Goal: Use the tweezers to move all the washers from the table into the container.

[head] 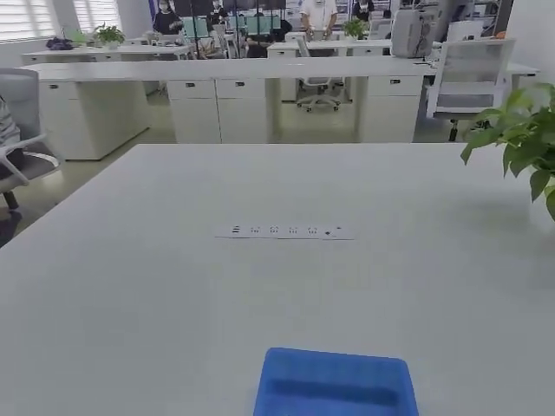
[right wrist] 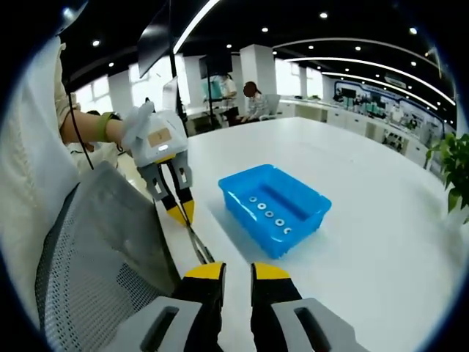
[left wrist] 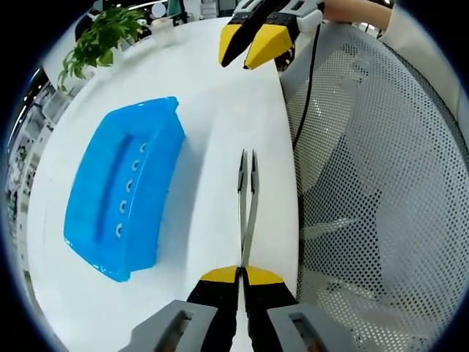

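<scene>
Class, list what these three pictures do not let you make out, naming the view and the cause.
Head view: the blue container is cut off by the bottom edge; its contents cannot be made out.
Left gripper view: the rear end of the tweezers is hidden between the jaws of the left tool.
Right gripper view: the washers are too small for detail.

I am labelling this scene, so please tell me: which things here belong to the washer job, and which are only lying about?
For the job: tweezers, held in the left gripper; washers, lying inside the blue container.

Lying about: plant; power strip; mesh chair.
</scene>
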Motion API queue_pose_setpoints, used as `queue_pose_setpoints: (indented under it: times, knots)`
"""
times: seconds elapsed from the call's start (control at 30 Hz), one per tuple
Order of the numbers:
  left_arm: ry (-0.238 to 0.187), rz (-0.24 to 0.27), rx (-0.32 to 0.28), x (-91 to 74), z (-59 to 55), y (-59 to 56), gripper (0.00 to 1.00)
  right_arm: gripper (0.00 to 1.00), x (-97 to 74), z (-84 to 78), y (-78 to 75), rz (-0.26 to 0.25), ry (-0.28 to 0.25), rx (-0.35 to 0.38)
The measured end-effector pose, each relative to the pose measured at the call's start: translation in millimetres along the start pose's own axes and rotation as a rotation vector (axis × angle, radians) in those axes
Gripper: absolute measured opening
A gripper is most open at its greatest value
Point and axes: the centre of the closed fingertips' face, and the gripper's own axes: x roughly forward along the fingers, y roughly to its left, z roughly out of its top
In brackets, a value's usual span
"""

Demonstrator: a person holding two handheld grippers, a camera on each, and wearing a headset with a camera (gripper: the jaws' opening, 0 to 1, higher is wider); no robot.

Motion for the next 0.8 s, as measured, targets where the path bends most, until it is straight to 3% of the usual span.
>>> queue_pose_setpoints:
  times: [0.13,0.4,0.57,0.7,0.8]
  knots:
    - [-0.021,0.021,-0.046,-3.9,-3.1,0.6,0.04,0.12,-1.3,1.2,-1.9,-0.003,-0.006,0.000]
    - [-0.167,0.103,-0.251,-32.0,-4.5,6.8,0.15,0.20,-7.5,11.3,-10.8,-0.035,-0.051,0.017]
    - [-0.312,0.203,-0.413,-60.7,-6.8,17.6,0.21,0.31,-14.7,23.6,-20.1,-0.079,-0.108,0.042]
    - [-0.459,0.320,-0.537,-88.4,-10.0,28.5,0.35,0.38,-22.8,35.2,-26.5,-0.109,-0.168,0.074]
    - [-0.599,0.400,-0.645,-112.0,-11.7,36.4,0.39,0.43,-28.9,42.8,-30.1,-0.129,-0.212,0.091]
